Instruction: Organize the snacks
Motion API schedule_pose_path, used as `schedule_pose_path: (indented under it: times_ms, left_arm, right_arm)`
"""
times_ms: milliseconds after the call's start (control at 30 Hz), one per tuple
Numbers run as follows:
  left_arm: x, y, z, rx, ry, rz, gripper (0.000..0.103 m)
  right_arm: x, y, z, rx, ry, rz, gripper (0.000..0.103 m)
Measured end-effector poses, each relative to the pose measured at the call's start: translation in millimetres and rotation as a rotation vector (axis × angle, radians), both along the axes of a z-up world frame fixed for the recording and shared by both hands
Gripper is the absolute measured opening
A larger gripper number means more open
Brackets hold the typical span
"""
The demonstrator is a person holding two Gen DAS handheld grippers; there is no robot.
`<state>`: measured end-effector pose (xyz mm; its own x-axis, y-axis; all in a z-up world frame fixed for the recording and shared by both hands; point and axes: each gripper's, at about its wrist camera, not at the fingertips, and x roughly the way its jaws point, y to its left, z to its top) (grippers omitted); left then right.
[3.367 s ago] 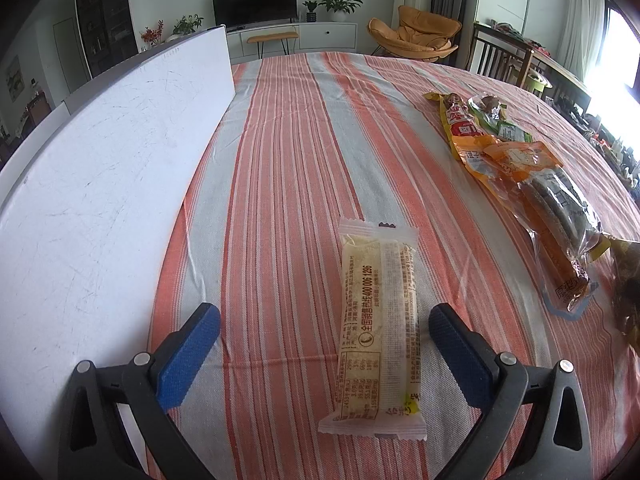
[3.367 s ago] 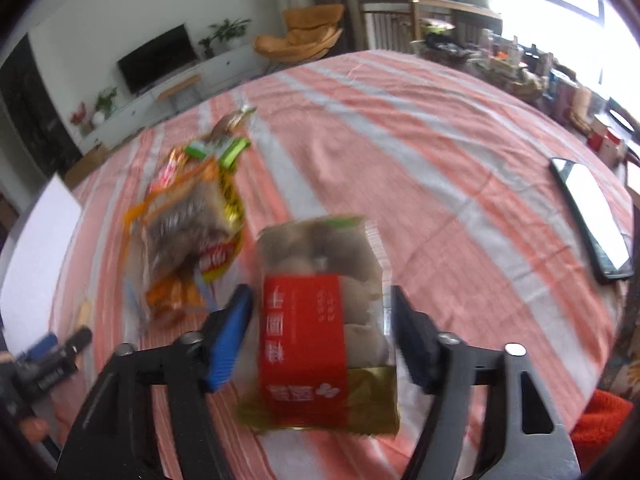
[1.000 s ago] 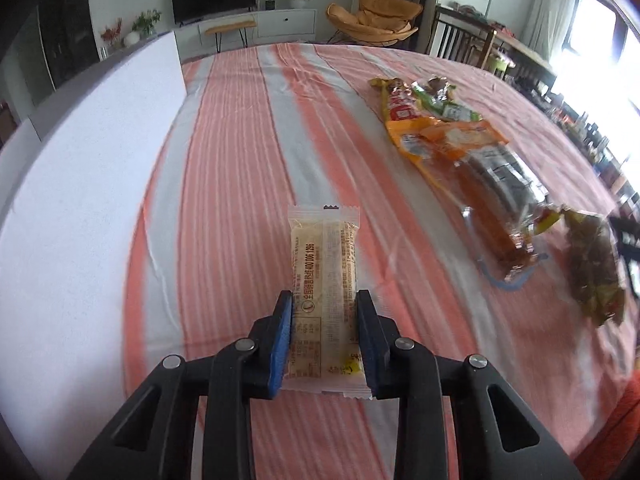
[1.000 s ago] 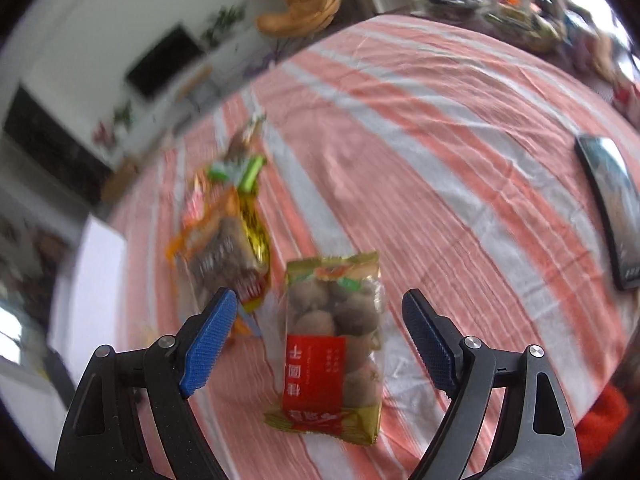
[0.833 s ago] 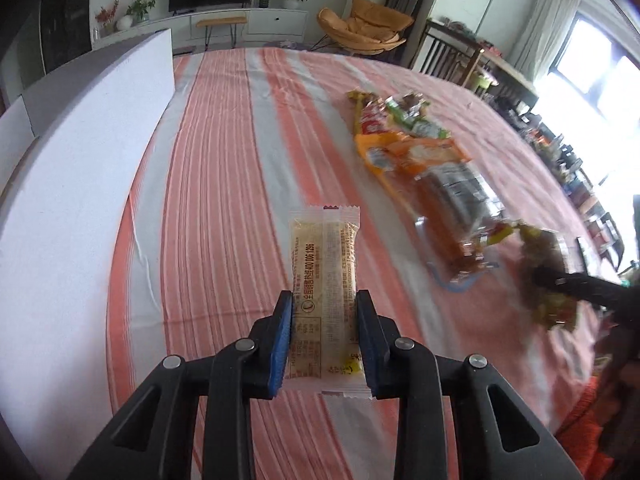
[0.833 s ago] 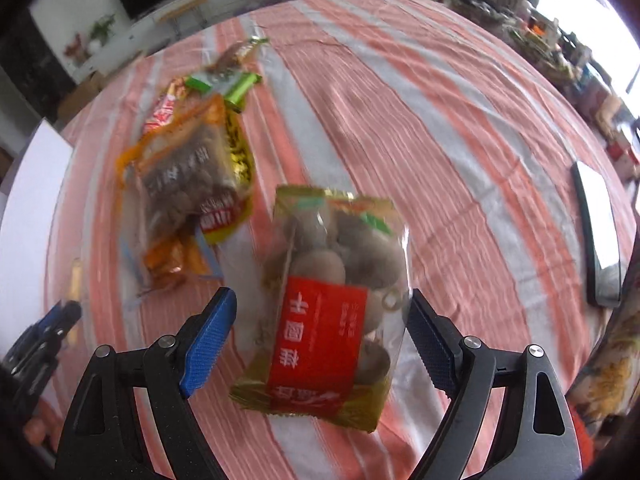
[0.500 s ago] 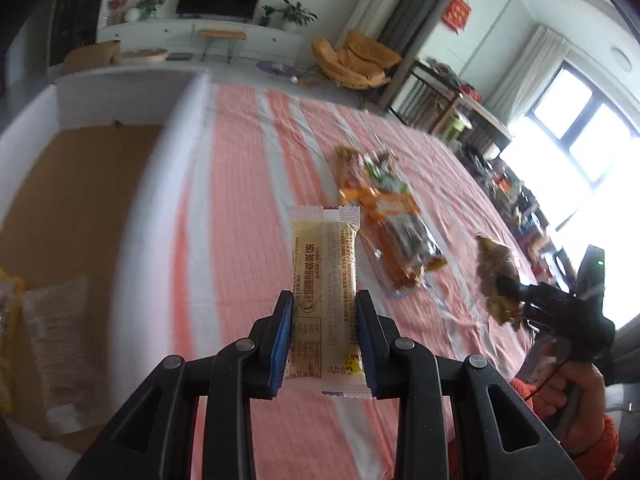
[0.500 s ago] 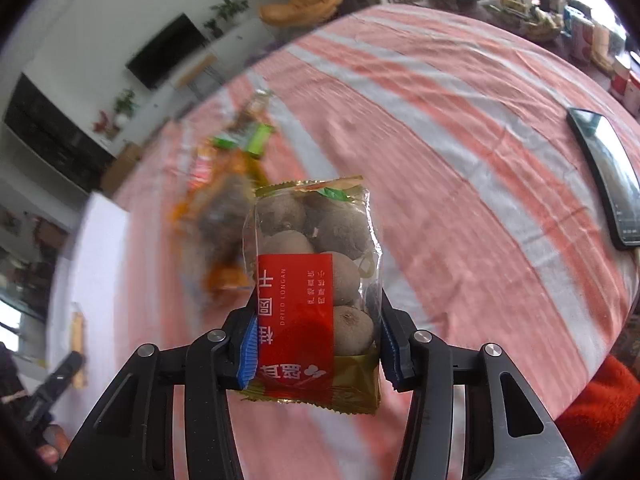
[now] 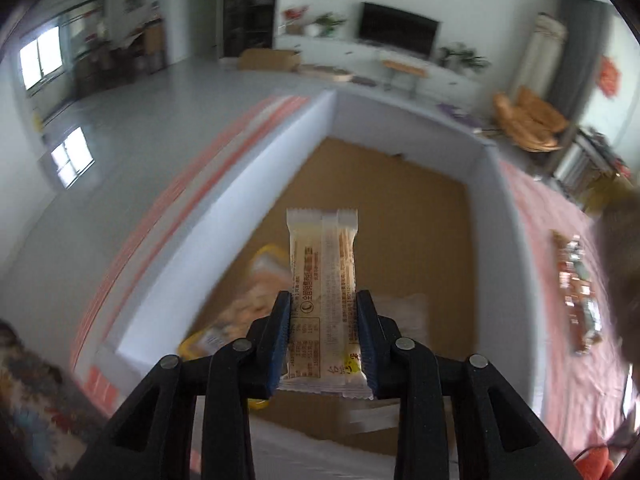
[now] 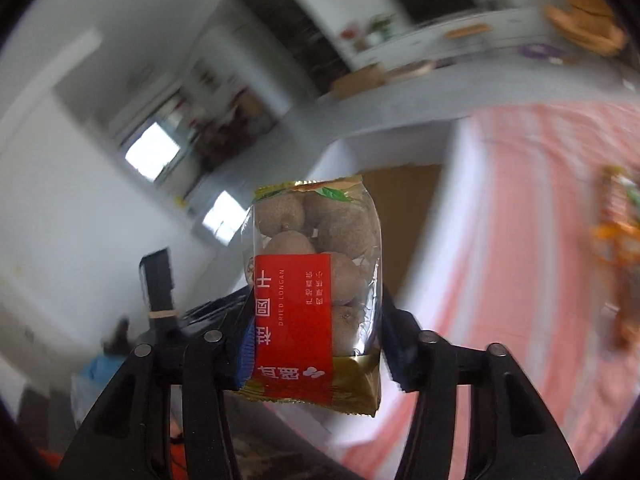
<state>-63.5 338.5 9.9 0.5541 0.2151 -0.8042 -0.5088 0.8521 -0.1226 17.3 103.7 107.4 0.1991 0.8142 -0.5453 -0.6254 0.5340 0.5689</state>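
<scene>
Daylit, motion-blurred backgrounds — fisheye edges dark and warped.

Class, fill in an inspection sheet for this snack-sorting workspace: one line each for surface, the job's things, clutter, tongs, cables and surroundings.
Surface: striped tablecloth, orange and grey.
Job's things: pale wafer bar over the white box, which has a brown floor and already holds a yellow snack bag; dried longan packet held up near the box; more snack packs lie on the cloth.
Clutter: nothing seen.
Tongs: left tongs beginning to open, bar between the pads; right tongs opening, longan packet between the pads.
Cables: nothing seen.
Surroundings: living room, television, orange chair, potted plants.
</scene>
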Motion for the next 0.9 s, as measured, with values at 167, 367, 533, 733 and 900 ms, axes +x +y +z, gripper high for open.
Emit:
schedule_pose_path:
  times_ms: [167,367,533,733,900]
  left_arm:
    - [-8.3,-0.4,-8.1,-0.003,-0.017,0.041,0.087]
    - [7.5,-43.5,12.5,-0.050,-0.131,-0.102,0.089]
    - [39.0,-138.4,27.2,-0.124,-0.190,-0.365,0.094]
    - [88.8,-262.9,-5.5,-0.138,-0.106,-0.644,0.100]
    - [136.6,-301.1,-61.3,0.001,-0.031,-0.634,0.100]
  right_arm:
    - [6.8,33.1,-32.2,-0.025,0.057,0.067,0.066]
    - [17.7,-57.8,-53.2,-0.152,-0.097,-0.195,0.072]
    - [38.4,-169.1,-115.9,-0.484,-0.189,-0.646,0.072]
    - [54.2,-293.7,-163.2,-0.639,-0.073,-0.942,0.072]
    - [52.7,-337.8,-170.6,-0.665,-0.058,-1.015,0.072]
